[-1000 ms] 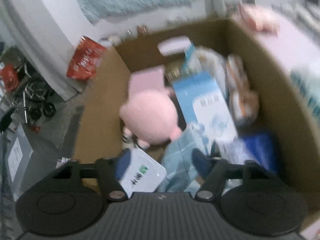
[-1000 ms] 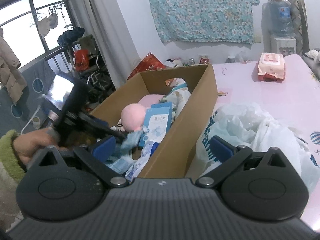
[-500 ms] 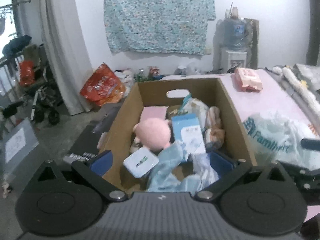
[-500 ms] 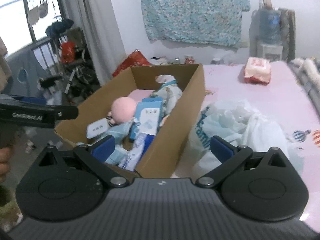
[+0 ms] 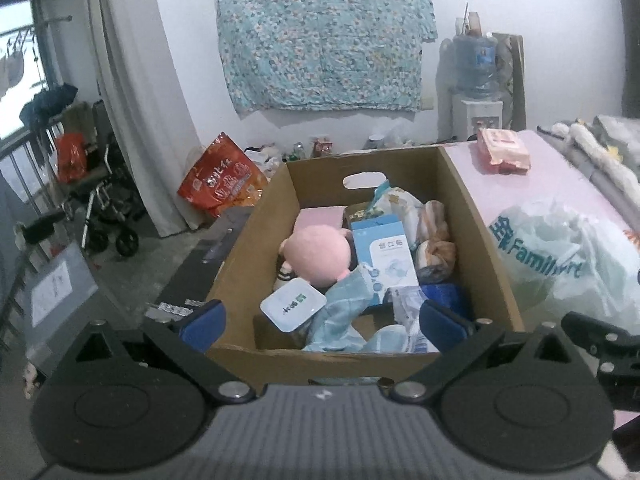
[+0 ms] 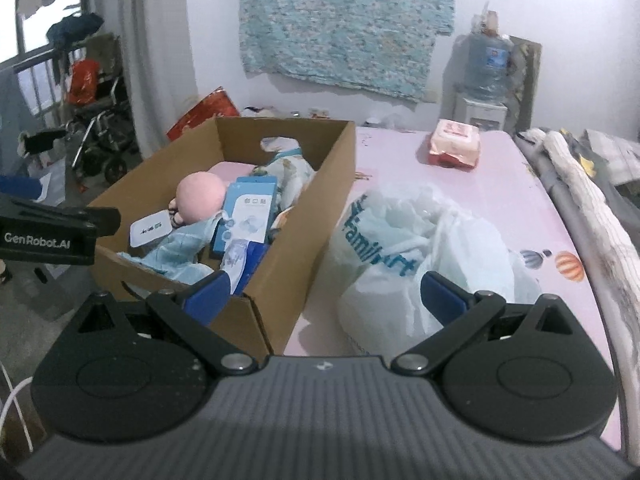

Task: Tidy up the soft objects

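A cardboard box [image 5: 478,232] is seen at the left edge of a pink-covered bed [image 6: 500,192], filled with soft things. A pink plush doll [image 5: 318,254] lies near the middle of the box, with a light blue cloth [image 5: 344,308] spread against the near wall and a blue-and-white packet [image 5: 386,258] just beside the doll. A white plastic bag [image 6: 424,248] is set on the bed, touching the box's right wall. A pink wipes pack [image 6: 454,142] is placed toward the bed's far edge, well apart from the bag. The left gripper [image 5: 322,322] is held before the box's near wall, its jaws spread wide and nothing caught between them, having just been opening. The right gripper [image 6: 326,298] is likewise spread wide and empty, pointed between box and bag.
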`<act>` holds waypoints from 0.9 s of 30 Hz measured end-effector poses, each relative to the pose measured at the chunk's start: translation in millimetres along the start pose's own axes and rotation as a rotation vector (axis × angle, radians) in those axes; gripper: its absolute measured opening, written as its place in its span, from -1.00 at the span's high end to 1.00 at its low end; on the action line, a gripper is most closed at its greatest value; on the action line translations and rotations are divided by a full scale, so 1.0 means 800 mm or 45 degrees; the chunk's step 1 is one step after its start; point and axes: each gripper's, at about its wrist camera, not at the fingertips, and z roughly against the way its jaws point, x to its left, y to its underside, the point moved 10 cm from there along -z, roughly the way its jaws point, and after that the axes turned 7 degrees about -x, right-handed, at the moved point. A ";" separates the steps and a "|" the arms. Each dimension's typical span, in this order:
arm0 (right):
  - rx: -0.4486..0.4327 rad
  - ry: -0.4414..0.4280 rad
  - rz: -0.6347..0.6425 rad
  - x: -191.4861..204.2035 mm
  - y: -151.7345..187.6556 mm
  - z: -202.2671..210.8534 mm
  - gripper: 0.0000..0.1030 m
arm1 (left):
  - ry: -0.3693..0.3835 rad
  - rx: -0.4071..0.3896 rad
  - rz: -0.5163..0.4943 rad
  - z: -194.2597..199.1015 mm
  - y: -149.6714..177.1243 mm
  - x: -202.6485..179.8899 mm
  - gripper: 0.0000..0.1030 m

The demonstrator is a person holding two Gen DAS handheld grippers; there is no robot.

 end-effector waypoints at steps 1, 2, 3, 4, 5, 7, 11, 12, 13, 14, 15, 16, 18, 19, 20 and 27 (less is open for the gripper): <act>-0.005 0.016 -0.015 -0.002 0.000 0.003 -0.98 | 0.011 0.000 0.017 0.001 0.000 0.001 -1.00; -0.007 0.025 -0.028 -0.002 0.001 0.005 -0.98 | 0.030 0.003 0.039 0.001 0.001 0.001 -1.00; -0.006 0.031 -0.039 -0.003 0.001 0.006 -0.98 | 0.053 0.010 0.063 0.000 0.002 0.003 -1.00; -0.002 0.036 -0.048 -0.003 0.002 0.008 -0.98 | 0.070 0.019 0.086 -0.001 0.003 0.004 -1.00; 0.005 0.038 -0.052 -0.003 0.004 0.009 -0.98 | 0.087 0.028 0.109 -0.002 0.005 0.005 -1.00; 0.023 0.040 -0.072 -0.003 0.006 0.009 -0.98 | 0.104 0.050 0.155 -0.005 0.009 0.008 -1.00; 0.064 0.030 -0.135 -0.003 0.012 0.007 -0.98 | 0.109 0.083 0.210 -0.010 0.017 0.016 -1.00; 0.080 0.025 -0.145 -0.003 0.014 0.005 -0.98 | 0.106 0.085 0.214 -0.010 0.018 0.017 -1.00; 0.096 0.018 -0.153 -0.002 0.016 0.003 -0.98 | 0.102 0.085 0.215 -0.010 0.019 0.019 -1.00; 0.107 0.013 -0.162 -0.002 0.017 0.001 -0.98 | 0.098 0.085 0.214 -0.009 0.019 0.020 -1.00; 0.115 0.009 -0.170 0.000 0.018 0.000 -0.98 | 0.098 0.084 0.212 -0.007 0.020 0.020 -1.00; 0.121 0.005 -0.178 0.001 0.019 0.000 -0.98 | 0.100 0.084 0.208 -0.007 0.020 0.019 -1.00; 0.127 -0.006 -0.183 0.005 0.021 -0.001 -0.98 | 0.102 0.089 0.206 -0.007 0.021 0.020 -1.00; 0.128 -0.009 -0.178 0.008 0.021 0.000 -0.98 | 0.101 0.093 0.205 -0.007 0.022 0.020 -1.00; 0.129 -0.011 -0.170 0.009 0.021 0.000 -0.98 | 0.102 0.097 0.204 -0.007 0.023 0.020 -1.00; 0.128 -0.032 -0.146 0.010 0.020 0.004 -0.98 | 0.100 0.113 0.191 -0.005 0.021 0.019 -1.00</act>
